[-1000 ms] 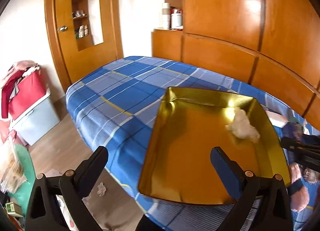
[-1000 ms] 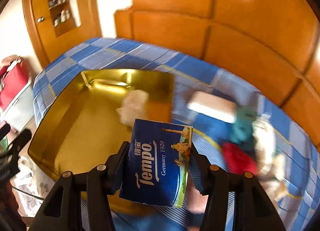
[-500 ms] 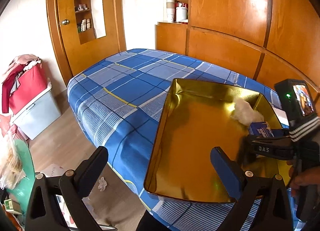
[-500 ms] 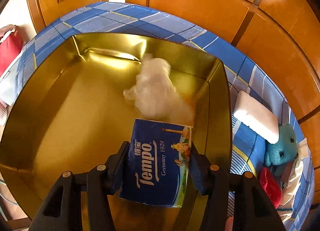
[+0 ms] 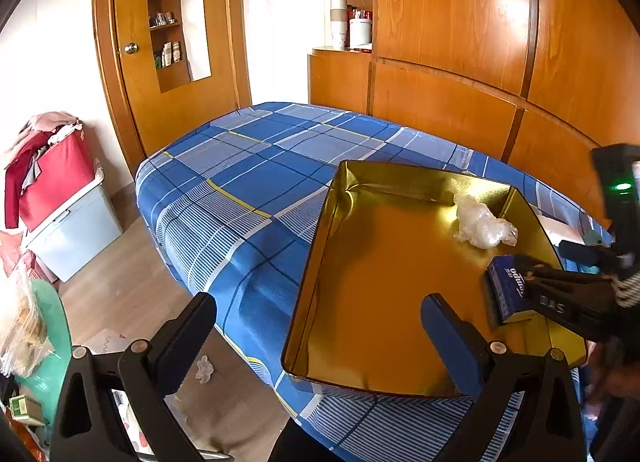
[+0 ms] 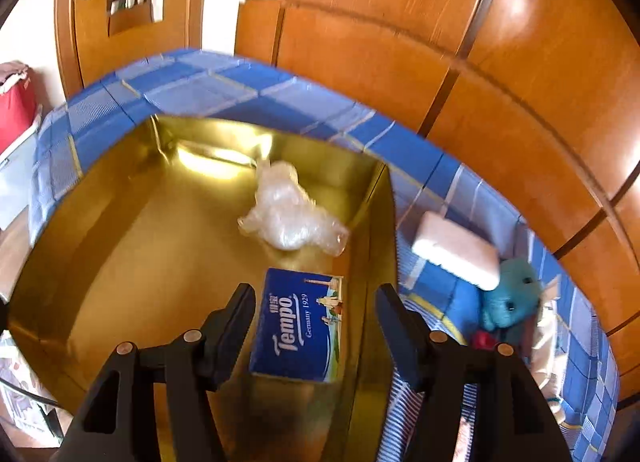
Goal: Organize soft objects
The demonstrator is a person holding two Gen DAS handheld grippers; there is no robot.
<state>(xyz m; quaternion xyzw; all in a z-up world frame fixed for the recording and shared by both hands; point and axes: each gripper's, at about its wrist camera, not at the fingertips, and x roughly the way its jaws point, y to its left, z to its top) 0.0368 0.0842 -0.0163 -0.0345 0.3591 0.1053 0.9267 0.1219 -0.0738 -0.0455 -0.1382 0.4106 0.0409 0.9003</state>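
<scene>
A gold tray (image 5: 312, 274) (image 6: 120, 222) lies on the blue checked bed. A crumpled clear plastic bag (image 5: 482, 224) (image 6: 290, 218) lies in its far right corner. A blue Tempo tissue pack (image 6: 298, 324) (image 5: 506, 288) lies on the tray floor by the right wall. My right gripper (image 6: 316, 310) is open, its fingers apart on either side of the pack and clear of it. My left gripper (image 5: 320, 326) is open and empty, held over the tray's near left corner.
On the bed right of the tray lie a white pad (image 6: 456, 250), a teal plush toy (image 6: 508, 298) and a red soft item (image 6: 482, 340). Wooden wardrobe panels (image 5: 460, 42) stand behind the bed. A red bag on a grey box (image 5: 60, 198) stands on the floor at left.
My right gripper carried the tissue pack over the tray, lowered it and opened; the pack now lies free on the tray floor. The left gripper has stayed open, shifting only slightly.
</scene>
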